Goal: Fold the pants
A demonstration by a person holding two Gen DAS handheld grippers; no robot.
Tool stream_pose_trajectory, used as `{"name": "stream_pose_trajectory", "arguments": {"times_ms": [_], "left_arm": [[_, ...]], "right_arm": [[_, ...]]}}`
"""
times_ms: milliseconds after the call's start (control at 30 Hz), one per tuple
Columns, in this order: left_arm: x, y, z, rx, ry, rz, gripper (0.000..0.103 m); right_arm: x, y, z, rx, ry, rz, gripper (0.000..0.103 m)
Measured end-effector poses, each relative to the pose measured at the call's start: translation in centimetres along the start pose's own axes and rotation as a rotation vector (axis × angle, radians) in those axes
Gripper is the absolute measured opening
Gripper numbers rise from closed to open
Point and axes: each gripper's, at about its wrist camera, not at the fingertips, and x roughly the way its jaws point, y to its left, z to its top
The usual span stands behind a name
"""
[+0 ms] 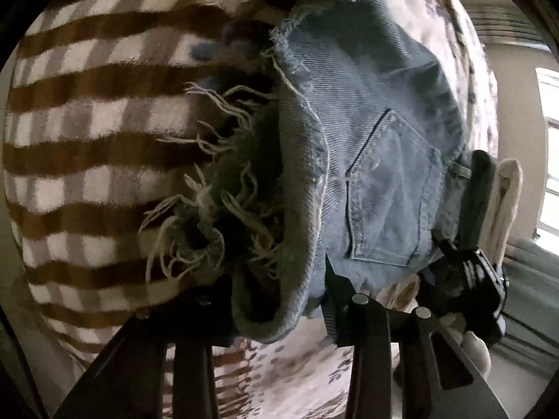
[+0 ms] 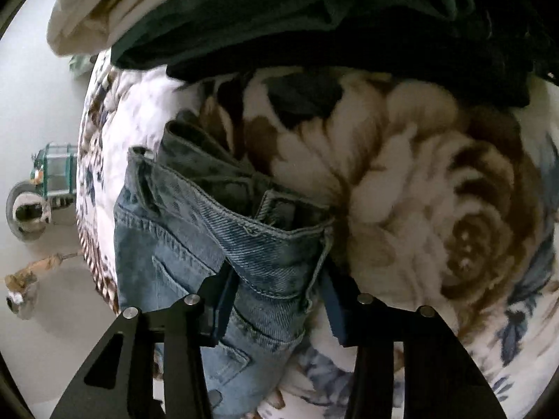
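The denim shorts (image 1: 377, 160), the pants of this task, lie on a bed covered by a floral blanket (image 2: 436, 181), with a brown-and-white striped blanket (image 1: 87, 132) spread just beside the frayed leg hems. Each pair of tongs has taken one end of them.

The left tongs (image 1: 279, 296) are clenched on a frayed leg hem (image 1: 244, 216); the denim bunches thickly between the jaws and loose white threads hang out on the striped-blanket side. The right tongs (image 2: 276, 296) grasp the waistband (image 2: 265, 237) near a belt loop, with several layers of denim pinched between the blue pads (image 2: 223, 300). In the left view the right tongs show beyond the back pocket (image 1: 391, 192), at the waistband end of the shorts.

A pile of dark clothes (image 2: 349, 17) and a cream garment (image 2: 104, 3) sit on the bed beyond the waistband.

Judging from these holds, the shorts are about to be carried over into a fold, and several things could spoil it:

- The left hold is on a rolled, fraying edge. If only threads and one layer are truly caught, the leg could slip out as the cloth takes tension.
- The right hold bites a thick stack, so an inner layer may slide and leave the fold crooked.
- If one end of the shorts is lifted faster than the other, the pocket panel could twist.
- The shorts may drag the soft floral blanket along, or brush the dark pile beyond the waistband.
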Motion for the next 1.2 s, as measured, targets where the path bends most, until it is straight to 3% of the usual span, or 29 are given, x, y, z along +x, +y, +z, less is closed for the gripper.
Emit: {"name": "stream_pose_trajectory", "arguments": {"times_ms": [33, 100, 200, 233, 300, 433, 600, 767, 833, 967, 1000, 1033, 1200], "left_arm": [[-0.1, 0.6, 0.1, -0.025, 0.006, -0.028, 0.040], [0.1, 1.6, 0.4, -0.078, 0.017, -0.070, 0.046], [0.6, 1.6, 0.4, -0.091, 0.000, -0.066, 0.044], [0.2, 1.0, 0.3, -0.069, -0.027, -0.053, 0.039], [0.0, -1.1, 0.0, 0.020, -0.068, -0.016, 0.026], [-2.1, -3.4, -0.4, 0.186, -0.088, 0.042, 0.024], [-4.3, -4.8, 2.1, 0.331, -0.031, 0.063, 0.023], [-5.6, -4.7, 4.1, 0.510, 0.011, 0.101, 0.024], [-4.7, -3.3, 4.6, 0.507, 0.053, 0.129, 0.026], [-5.1, -0.4, 4.0, 0.392, 0.109, 0.175, 0.053], [-5.9, 0.2, 3.6, 0.363, 0.093, 0.193, 0.058], [-6.9, 0.5, 3.3, 0.349, 0.073, 0.199, 0.059], [-9.7, 0.3, 3.6, 0.386, -0.034, 0.247, 0.065]], "right_arm": [[0.2, -0.2, 0.1, -0.001, 0.021, 0.011, 0.068], [0.8, -0.7, 0.3, 0.010, 0.056, 0.031, 0.078], [2.4, -1.2, 0.6, 0.036, 0.092, 0.086, 0.078], [2.5, -1.1, 0.6, 0.041, 0.063, 0.099, 0.064], [2.3, -0.4, 0.2, 0.028, 0.023, 0.099, 0.053], [0.6, -0.2, -1.9, 0.092, -0.052, 0.120, 0.031], [-2.5, -1.4, -6.1, 0.214, -0.087, 0.180, 0.029], [-3.8, -3.7, -12.8, 0.350, -0.048, 0.231, 0.029], [-2.8, -4.1, -14.8, 0.315, 0.008, 0.184, 0.037], [-2.8, -4.7, -15.9, 0.225, 0.091, 0.042, 0.052], [-3.6, -4.3, -15.7, 0.184, 0.085, -0.002, 0.062], [-5.1, -3.5, -15.4, 0.114, 0.062, -0.047, 0.066], [-8.1, 0.6, -11.9, -0.090, 0.009, -0.125, 0.066]]}}
